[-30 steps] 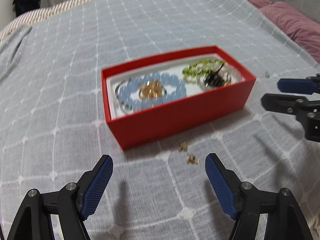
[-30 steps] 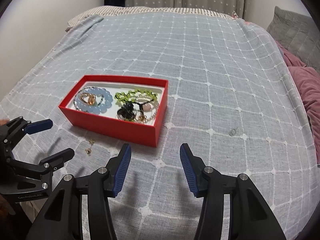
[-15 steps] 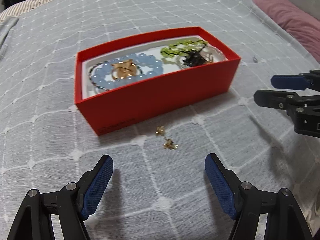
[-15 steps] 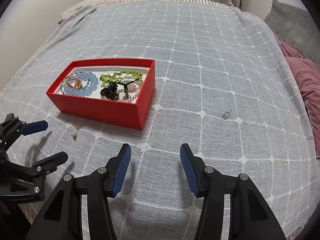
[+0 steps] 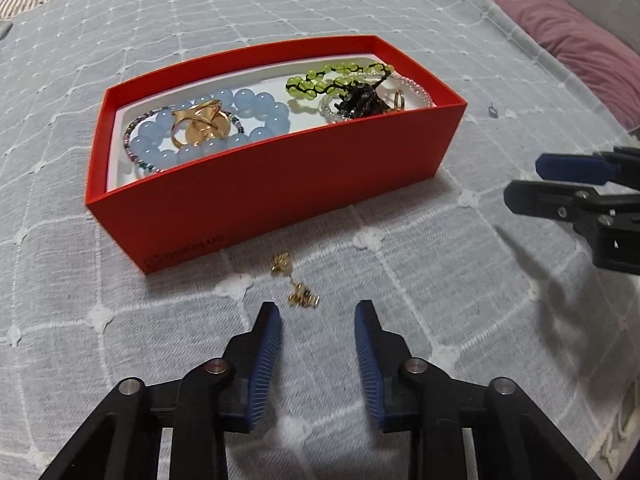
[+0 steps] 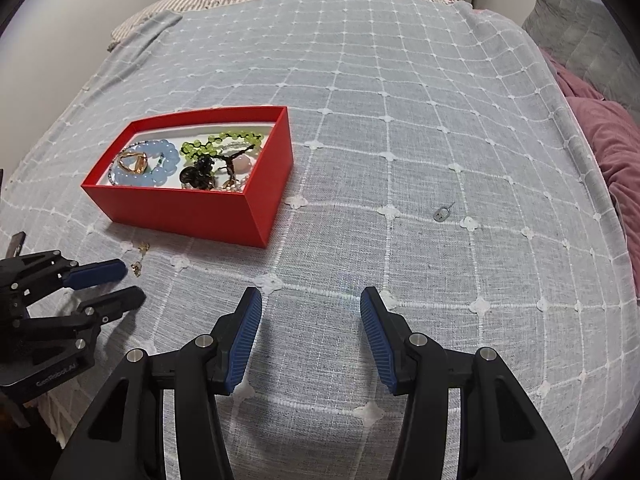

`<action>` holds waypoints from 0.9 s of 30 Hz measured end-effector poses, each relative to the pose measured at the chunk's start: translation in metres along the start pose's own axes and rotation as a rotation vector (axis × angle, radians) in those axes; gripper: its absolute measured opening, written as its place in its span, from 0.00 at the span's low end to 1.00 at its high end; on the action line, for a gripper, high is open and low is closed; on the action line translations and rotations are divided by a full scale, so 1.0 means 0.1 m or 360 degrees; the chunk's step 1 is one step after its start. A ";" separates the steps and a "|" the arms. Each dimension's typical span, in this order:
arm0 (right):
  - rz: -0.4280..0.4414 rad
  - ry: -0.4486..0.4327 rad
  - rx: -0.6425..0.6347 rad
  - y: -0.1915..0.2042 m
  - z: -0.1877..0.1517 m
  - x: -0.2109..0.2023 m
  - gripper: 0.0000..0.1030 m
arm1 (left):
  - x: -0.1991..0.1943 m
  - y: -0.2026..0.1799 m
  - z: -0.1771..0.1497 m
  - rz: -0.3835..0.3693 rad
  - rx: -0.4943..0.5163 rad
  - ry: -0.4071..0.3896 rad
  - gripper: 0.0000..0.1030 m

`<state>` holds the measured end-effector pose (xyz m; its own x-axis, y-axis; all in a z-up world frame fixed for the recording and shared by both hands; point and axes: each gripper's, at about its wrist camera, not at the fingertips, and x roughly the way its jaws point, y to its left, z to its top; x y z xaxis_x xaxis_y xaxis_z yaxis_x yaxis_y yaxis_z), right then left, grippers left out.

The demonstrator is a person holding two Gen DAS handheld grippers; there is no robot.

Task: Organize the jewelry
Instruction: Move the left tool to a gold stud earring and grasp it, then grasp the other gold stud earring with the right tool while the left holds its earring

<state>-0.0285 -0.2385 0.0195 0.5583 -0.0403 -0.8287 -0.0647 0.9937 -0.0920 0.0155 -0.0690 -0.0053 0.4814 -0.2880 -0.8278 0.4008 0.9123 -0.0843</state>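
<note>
A red box [image 5: 280, 188] [image 6: 180, 204] on the grey bedspread holds a blue bead bracelet [image 5: 240, 104], a gold ring [image 5: 200, 126], a green bead string [image 5: 320, 80] and dark jewelry [image 5: 360, 98]. Two small gold earrings lie on the cloth in front of it, one [image 5: 282, 264] nearer the box, the other [image 5: 304, 299] [image 6: 137, 269] just beyond my left gripper [image 5: 316, 312] [image 6: 130, 285]. That gripper's jaws are closing, with nothing between the pads. My right gripper [image 6: 311, 300] [image 5: 524, 184] hangs open over bare cloth, right of the box.
A small metal piece [image 6: 442, 213] [image 5: 493, 110] lies on the cloth right of the box. Pink bedding [image 6: 612, 152] and a grey pillow [image 6: 576, 36] lie along the right side. The bed's edge runs near the left gripper.
The left gripper's jaws have narrowed a lot and it has come closer to the two gold earrings. The right gripper has shifted slightly, its jaws unchanged.
</note>
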 end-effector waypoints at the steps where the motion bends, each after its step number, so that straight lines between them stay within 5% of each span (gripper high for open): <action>1: -0.0002 0.0000 0.0004 -0.02 0.00 0.00 0.53 | 0.02 -0.01 0.02 0.0002 0.0000 0.0000 0.28; 5: -0.0009 -0.0009 0.0032 -0.09 0.01 -0.02 0.53 | 0.08 -0.03 0.08 0.0027 -0.0010 -0.0002 0.19; 8: -0.0008 -0.0015 0.0060 -0.18 0.03 -0.05 0.53 | 0.09 -0.02 0.10 0.0070 -0.0018 0.0005 0.03; 17: 0.0020 -0.0071 0.0183 -0.41 0.13 -0.22 0.53 | -0.05 0.07 0.05 0.0105 -0.0050 -0.0012 0.02; 27: 0.0147 0.0022 -0.0004 0.33 0.10 0.07 0.53 | -0.17 0.29 0.02 0.0201 -0.0101 -0.0029 0.02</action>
<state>-0.0184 -0.2051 0.0162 0.5382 0.0498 -0.8413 -0.1172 0.9930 -0.0162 0.0205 -0.0384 0.0072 0.5392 -0.1745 -0.8239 0.2864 0.9580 -0.0155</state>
